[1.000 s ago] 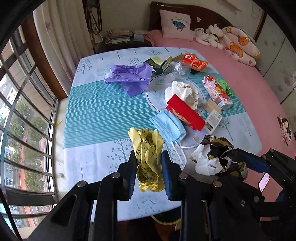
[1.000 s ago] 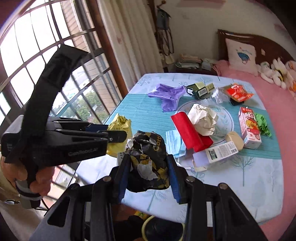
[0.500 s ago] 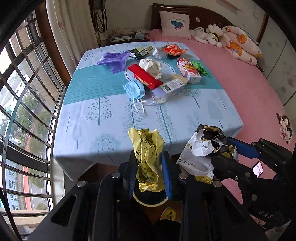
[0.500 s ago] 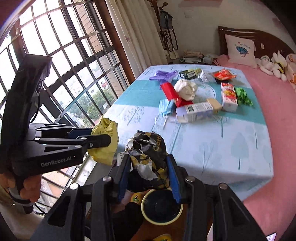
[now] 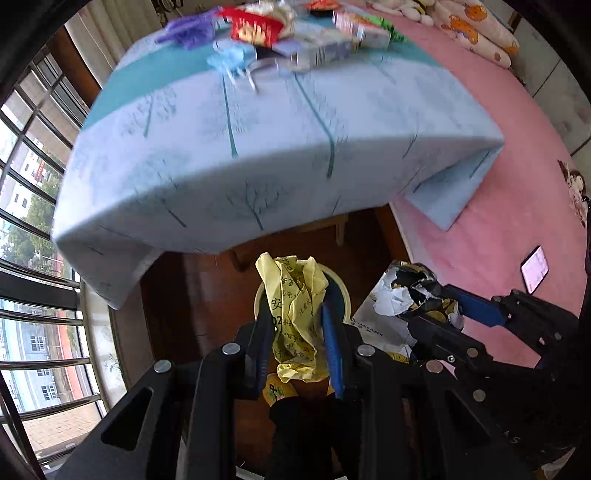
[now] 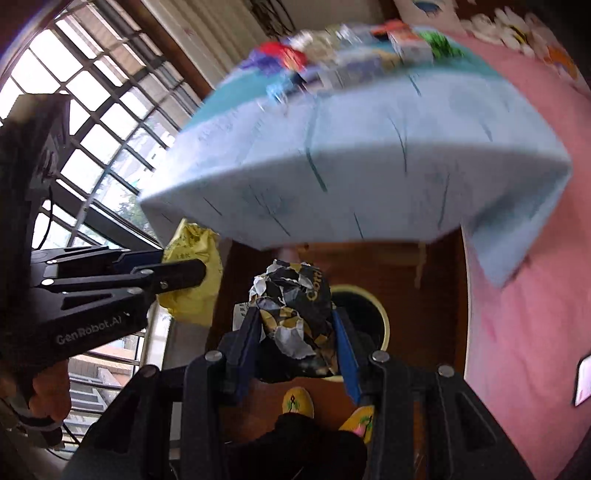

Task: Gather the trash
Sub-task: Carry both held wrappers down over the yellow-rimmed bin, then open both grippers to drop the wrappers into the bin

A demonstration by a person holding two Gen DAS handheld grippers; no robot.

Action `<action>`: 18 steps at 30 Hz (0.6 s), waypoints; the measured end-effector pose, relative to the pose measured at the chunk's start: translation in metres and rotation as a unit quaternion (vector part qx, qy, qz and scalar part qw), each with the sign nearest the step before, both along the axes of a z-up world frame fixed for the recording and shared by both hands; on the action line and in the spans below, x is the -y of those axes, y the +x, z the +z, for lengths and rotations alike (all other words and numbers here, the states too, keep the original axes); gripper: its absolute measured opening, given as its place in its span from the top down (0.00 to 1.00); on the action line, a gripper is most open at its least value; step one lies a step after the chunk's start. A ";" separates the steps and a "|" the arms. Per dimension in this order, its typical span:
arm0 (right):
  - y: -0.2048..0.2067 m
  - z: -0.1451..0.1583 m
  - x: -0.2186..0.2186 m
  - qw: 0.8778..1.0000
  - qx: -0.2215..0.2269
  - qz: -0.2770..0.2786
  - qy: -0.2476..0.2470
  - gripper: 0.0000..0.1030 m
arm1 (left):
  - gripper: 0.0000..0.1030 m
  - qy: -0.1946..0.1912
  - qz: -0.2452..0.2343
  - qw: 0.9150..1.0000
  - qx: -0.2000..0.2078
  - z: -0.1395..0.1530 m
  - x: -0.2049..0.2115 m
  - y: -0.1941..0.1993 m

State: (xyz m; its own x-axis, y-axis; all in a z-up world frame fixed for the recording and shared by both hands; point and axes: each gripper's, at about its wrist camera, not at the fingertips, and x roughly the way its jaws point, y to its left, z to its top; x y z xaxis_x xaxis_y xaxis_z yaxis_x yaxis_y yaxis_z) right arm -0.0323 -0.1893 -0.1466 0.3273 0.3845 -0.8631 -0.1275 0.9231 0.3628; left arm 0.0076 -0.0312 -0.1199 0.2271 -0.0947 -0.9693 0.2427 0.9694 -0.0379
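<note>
The left tongs (image 5: 297,325) clench a yellow crumpled bag (image 5: 293,306) directly above the round bin (image 5: 345,295) on the wooden floor (image 5: 192,295). Beside them, the right tongs (image 6: 295,328) clench a black-and-gold wrapper wad (image 6: 295,310) beside the bin's rim. Beyond, the tabletop (image 5: 258,147) edge overhangs, with blurred litter on its far side.

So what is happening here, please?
A person is clearing trash from a table with two hand-held grippers. The left gripper is shut on a yellow bag, and the right gripper is shut on a crumpled black wrapper. Both are held low, in front of the table, over a round bin on the floor. Nothing is dropped yet. More trash lies on the table.
</note>
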 end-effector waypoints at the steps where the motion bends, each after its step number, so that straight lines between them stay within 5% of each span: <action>1: -0.002 -0.014 0.000 1.000 -0.007 -0.009 -0.005 0.62 | 0.77 -0.001 -0.001 1.000 -0.003 -0.012 0.000 0.000; 18: 0.006 -0.231 0.006 0.988 -0.100 -0.113 -0.028 0.59 | 0.67 0.004 -0.023 0.999 -0.044 -0.216 0.000 0.025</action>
